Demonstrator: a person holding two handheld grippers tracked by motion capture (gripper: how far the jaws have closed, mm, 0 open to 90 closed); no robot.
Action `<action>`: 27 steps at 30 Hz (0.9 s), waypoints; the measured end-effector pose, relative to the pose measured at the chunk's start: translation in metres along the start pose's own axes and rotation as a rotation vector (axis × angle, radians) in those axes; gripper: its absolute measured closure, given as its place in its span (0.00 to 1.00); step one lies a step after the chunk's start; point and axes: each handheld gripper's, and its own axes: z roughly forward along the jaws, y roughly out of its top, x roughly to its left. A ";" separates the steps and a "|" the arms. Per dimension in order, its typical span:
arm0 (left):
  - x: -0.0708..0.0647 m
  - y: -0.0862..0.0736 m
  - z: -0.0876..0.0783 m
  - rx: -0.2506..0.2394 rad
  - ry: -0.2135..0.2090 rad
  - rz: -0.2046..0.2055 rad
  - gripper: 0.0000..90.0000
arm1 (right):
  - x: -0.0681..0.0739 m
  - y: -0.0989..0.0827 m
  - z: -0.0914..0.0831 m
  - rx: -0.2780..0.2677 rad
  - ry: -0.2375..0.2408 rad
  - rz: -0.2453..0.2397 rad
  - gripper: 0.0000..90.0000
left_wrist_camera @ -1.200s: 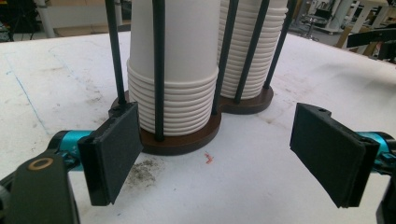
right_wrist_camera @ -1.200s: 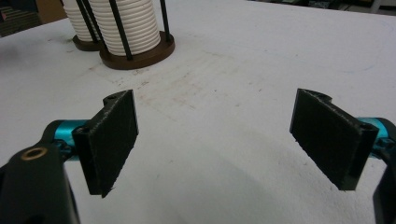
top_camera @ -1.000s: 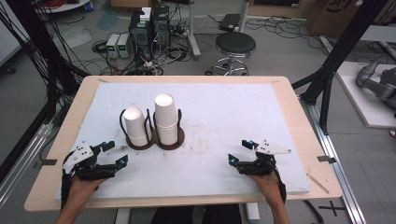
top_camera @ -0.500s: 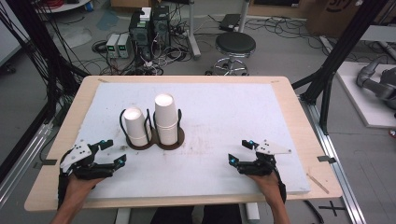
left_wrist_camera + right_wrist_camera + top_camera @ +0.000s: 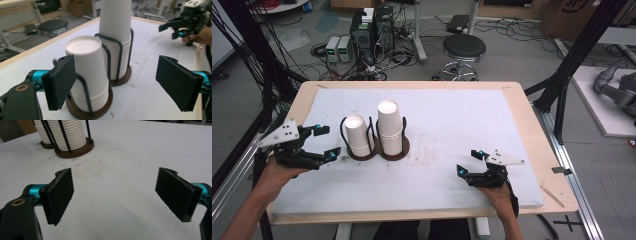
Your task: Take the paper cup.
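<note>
Left gripper point(image 5: 322, 142), jaws wide & empty, hovers just left of shorter cup stack point(image 5: 358, 135); right gripper point(image 5: 471, 163), also wide, sits well apart.

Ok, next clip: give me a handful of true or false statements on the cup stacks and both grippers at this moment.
1. The two stacks of white paper cups stand in a dark wire holder. True.
2. The shorter cup stack is the one nearer the left gripper. True.
3. The left gripper is shut on the shorter cup stack. False: its jaws stand open, short of the stack and apart from it.
4. The right gripper holds a cup. False: its jaws are open with only the white table cover between them.
5. The taller cup stack lies tipped over on the table. False: it stands upright in the holder.
</note>
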 end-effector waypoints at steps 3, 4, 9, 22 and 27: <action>0.005 0.021 0.003 0.043 -0.036 0.036 0.18 | 0.000 0.000 0.000 -0.003 -0.001 0.007 0.17; 0.007 0.028 0.004 0.053 -0.047 0.046 0.18 | -0.001 0.000 0.000 -0.005 -0.001 0.006 0.17; 0.015 0.055 0.013 0.096 -0.117 0.078 0.18 | -0.001 0.000 -0.001 -0.007 0.000 0.010 0.17; 0.025 0.120 0.051 0.290 -0.258 0.199 0.18 | -0.002 0.000 0.000 -0.006 0.006 0.020 0.17; 0.028 0.139 0.067 0.362 -0.284 0.209 0.19 | -0.002 0.000 -0.001 -0.009 0.005 0.020 0.17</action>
